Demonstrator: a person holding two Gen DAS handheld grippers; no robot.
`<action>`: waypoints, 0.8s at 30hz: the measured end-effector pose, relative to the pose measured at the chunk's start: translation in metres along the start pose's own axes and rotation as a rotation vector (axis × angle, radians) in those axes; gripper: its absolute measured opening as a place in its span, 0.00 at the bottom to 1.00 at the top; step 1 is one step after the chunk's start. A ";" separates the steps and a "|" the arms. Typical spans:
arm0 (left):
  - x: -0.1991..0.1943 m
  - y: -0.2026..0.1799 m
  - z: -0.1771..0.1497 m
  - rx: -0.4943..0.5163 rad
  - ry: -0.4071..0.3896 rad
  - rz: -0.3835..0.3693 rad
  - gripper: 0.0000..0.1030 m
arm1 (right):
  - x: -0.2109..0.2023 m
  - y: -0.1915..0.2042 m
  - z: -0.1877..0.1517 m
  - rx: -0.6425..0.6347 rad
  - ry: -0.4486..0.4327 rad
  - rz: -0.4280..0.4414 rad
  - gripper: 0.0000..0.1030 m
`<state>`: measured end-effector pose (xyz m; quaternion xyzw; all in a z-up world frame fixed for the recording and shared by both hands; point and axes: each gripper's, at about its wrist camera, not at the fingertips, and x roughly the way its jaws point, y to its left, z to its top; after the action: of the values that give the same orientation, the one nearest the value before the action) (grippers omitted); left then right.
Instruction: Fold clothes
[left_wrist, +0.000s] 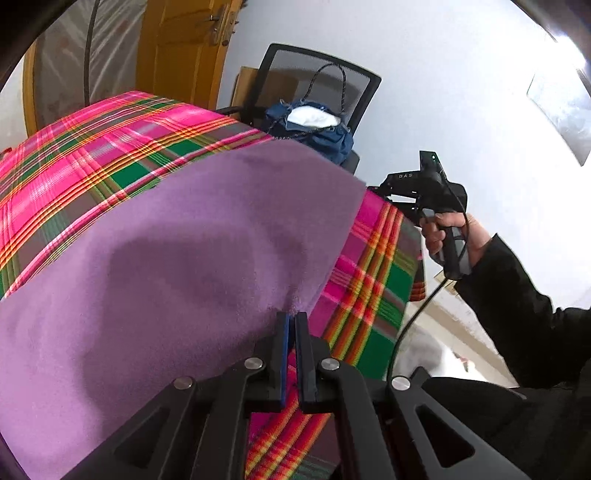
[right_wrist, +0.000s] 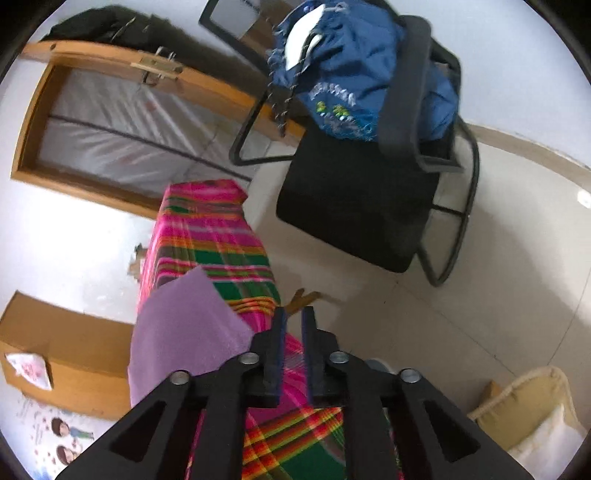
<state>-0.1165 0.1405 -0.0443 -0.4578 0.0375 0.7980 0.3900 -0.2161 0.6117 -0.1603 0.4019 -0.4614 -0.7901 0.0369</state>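
left wrist view shows left gripper (left_wrist: 292, 314) pinching purple cloth (left_wrist: 177, 236), right's empty

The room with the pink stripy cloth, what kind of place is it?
Probably a room in someone's home. There is a wooden door, a black office chair with a blue bag on it, and a table under a pink plaid cloth with a purple cloth on top.
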 end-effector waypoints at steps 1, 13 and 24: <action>-0.005 0.001 0.000 -0.003 -0.010 -0.012 0.02 | -0.006 0.007 0.005 -0.025 -0.018 0.009 0.33; -0.026 0.022 -0.003 -0.094 -0.071 0.054 0.02 | 0.089 0.064 0.046 -0.172 0.312 0.166 0.49; -0.018 0.045 -0.019 -0.181 -0.051 0.084 0.02 | 0.074 0.069 0.051 -0.261 0.215 0.069 0.04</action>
<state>-0.1276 0.0912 -0.0551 -0.4687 -0.0255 0.8252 0.3143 -0.3220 0.5767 -0.1400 0.4597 -0.3619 -0.7940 0.1651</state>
